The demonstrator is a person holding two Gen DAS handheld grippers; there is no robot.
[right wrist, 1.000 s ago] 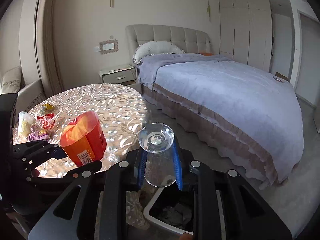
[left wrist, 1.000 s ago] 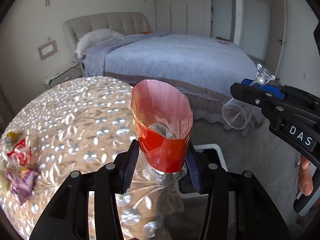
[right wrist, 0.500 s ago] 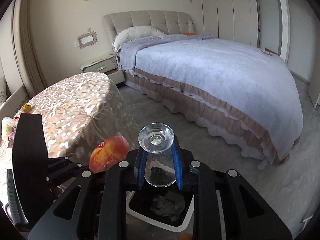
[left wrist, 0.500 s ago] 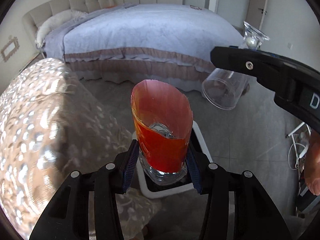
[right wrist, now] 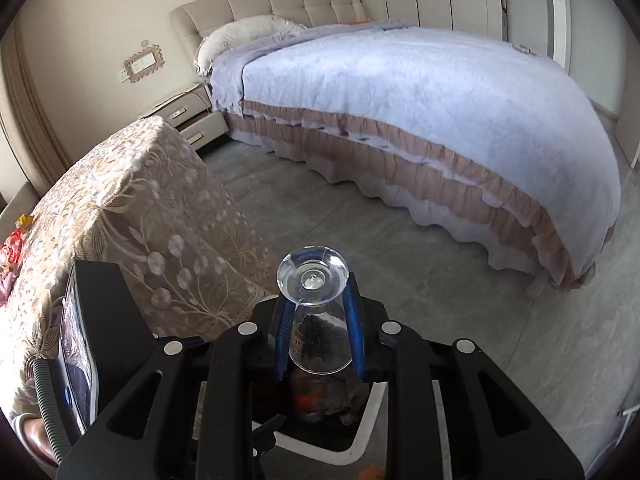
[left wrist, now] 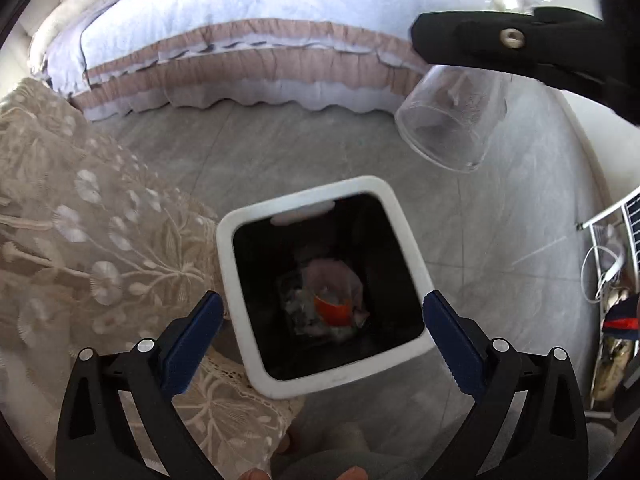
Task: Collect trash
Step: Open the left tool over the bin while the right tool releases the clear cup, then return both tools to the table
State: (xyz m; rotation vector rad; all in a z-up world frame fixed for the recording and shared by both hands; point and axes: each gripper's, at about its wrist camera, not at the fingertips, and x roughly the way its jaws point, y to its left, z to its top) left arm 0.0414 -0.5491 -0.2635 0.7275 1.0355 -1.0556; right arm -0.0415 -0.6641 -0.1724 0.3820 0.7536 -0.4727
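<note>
Two hand-held grippers hover above a white square-rimmed trash bin point(left wrist: 394, 216) on the grey floor, one just emptied, one still loaded.

Left hand-held gripper point(left wrist: 322, 330) points steeply down over the bin mouth; its jaws have just been opening and now stand fully spread with nothing between them. An orange plastic cup-shaped wrapper point(left wrist: 332, 310) lies deep inside the bin on crumpled waste, so that drop looks done. Right hand-held gripper point(right wrist: 319, 332) is narrowly closed, its blue pads pressing an upside-down clear stemmed glass cup point(right wrist: 316, 320), held above and beside the bin. Next, that cup likely needs carrying over the opening before release. More wrappers point(right wrist: 12, 240) remain on the lace-covered tabletop point(right wrist: 132, 200) nearby.
</note>
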